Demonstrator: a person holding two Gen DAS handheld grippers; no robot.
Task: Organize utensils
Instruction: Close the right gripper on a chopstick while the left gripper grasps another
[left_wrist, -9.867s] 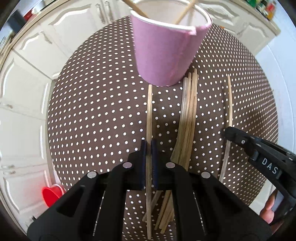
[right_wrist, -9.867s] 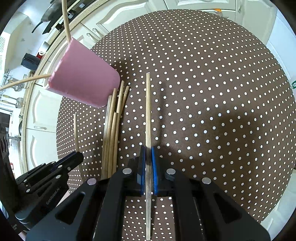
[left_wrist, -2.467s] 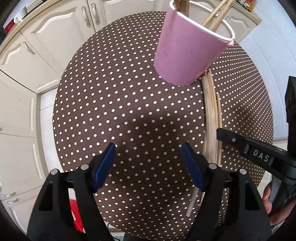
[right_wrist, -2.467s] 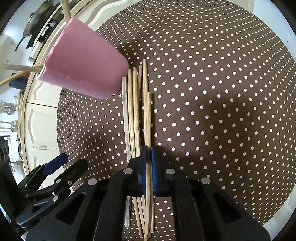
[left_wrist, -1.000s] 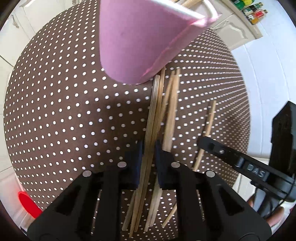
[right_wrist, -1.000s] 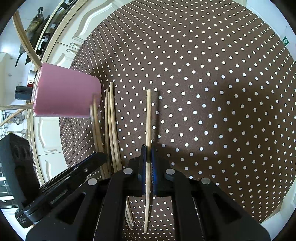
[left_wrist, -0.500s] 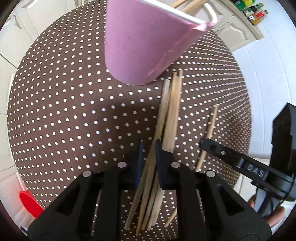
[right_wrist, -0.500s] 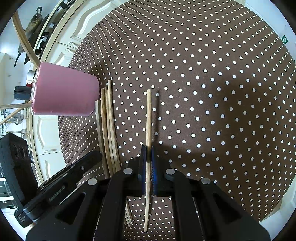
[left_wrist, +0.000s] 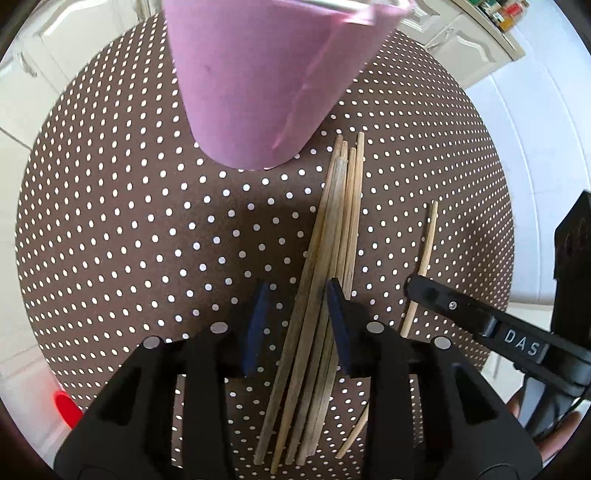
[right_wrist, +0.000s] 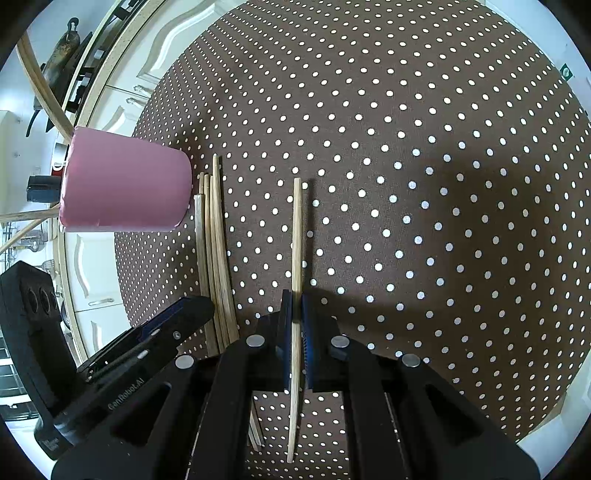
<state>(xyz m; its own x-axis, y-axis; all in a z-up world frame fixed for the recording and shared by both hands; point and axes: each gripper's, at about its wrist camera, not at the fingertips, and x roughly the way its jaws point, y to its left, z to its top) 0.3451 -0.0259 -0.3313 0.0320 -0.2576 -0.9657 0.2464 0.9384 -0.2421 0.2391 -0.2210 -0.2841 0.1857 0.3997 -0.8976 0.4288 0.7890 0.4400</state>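
A pink paper cup (left_wrist: 266, 74) with several wooden chopsticks in it stands on the round brown polka-dot table (left_wrist: 129, 221); it also shows in the right wrist view (right_wrist: 122, 188). A bundle of several chopsticks (left_wrist: 325, 277) lies beside the cup. My left gripper (left_wrist: 295, 306) is open, its jaws a little apart on either side of the bundle's left sticks. My right gripper (right_wrist: 295, 306) is shut on a single chopstick (right_wrist: 296, 236), which also shows in the left wrist view (left_wrist: 424, 254). The bundle also shows in the right wrist view (right_wrist: 214, 251).
White kitchen cabinets (right_wrist: 110, 107) surround the table. A red object (left_wrist: 66, 408) is on the floor at lower left. The right gripper's body (left_wrist: 517, 343) is close on the right of the bundle. The left gripper's body (right_wrist: 110, 365) is at lower left in the right wrist view.
My left gripper's jaws have opened from nearly shut around the bundle's sticks. The cup looms closer. My right gripper still holds its single chopstick, barely moved.
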